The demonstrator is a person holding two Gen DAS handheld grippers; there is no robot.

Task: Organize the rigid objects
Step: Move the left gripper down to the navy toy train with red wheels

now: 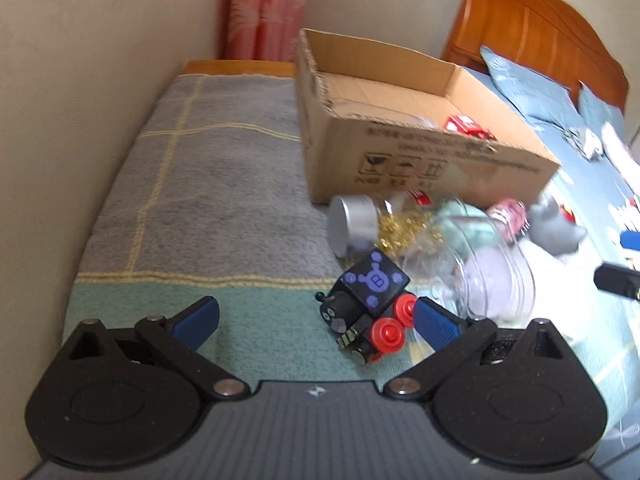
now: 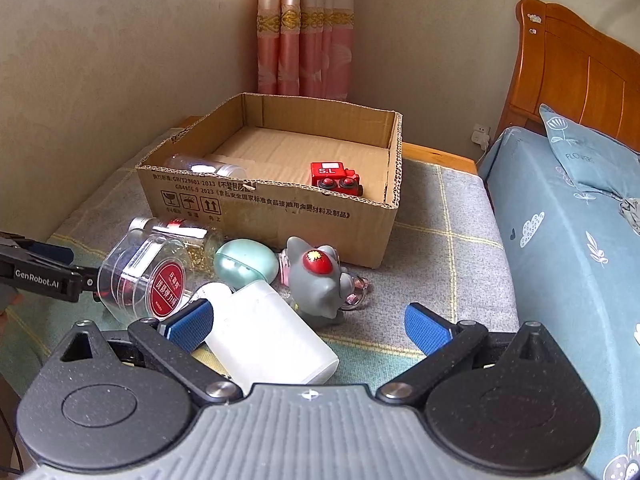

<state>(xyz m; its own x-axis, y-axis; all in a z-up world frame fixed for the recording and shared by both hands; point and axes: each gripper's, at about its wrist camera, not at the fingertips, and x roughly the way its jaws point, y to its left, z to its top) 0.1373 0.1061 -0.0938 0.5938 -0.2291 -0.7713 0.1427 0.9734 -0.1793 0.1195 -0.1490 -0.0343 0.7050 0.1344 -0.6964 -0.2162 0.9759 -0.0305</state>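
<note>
A cardboard box (image 2: 276, 208) stands on a grey blanket, holding a red toy train (image 2: 335, 179) and a clear jar (image 2: 208, 168). In front lie a round clear jar with a red label (image 2: 140, 276), a jar of gold bits (image 2: 180, 230), a mint egg-shaped case (image 2: 246, 266), a grey figurine (image 2: 318, 280) and a white bottle (image 2: 272, 340). My left gripper (image 1: 316, 320) is open; a black toy train with red wheels (image 1: 368, 300) lies beside its right finger. My right gripper (image 2: 308, 324) is open, with the white bottle against its left finger.
The box (image 1: 420, 148) also shows in the left wrist view. A bed with blue bedding (image 2: 568, 240) and a wooden headboard (image 2: 576, 72) is on the right. A wall and pink curtain (image 2: 304, 28) stand behind. The left gripper's body (image 2: 40, 272) shows at the left.
</note>
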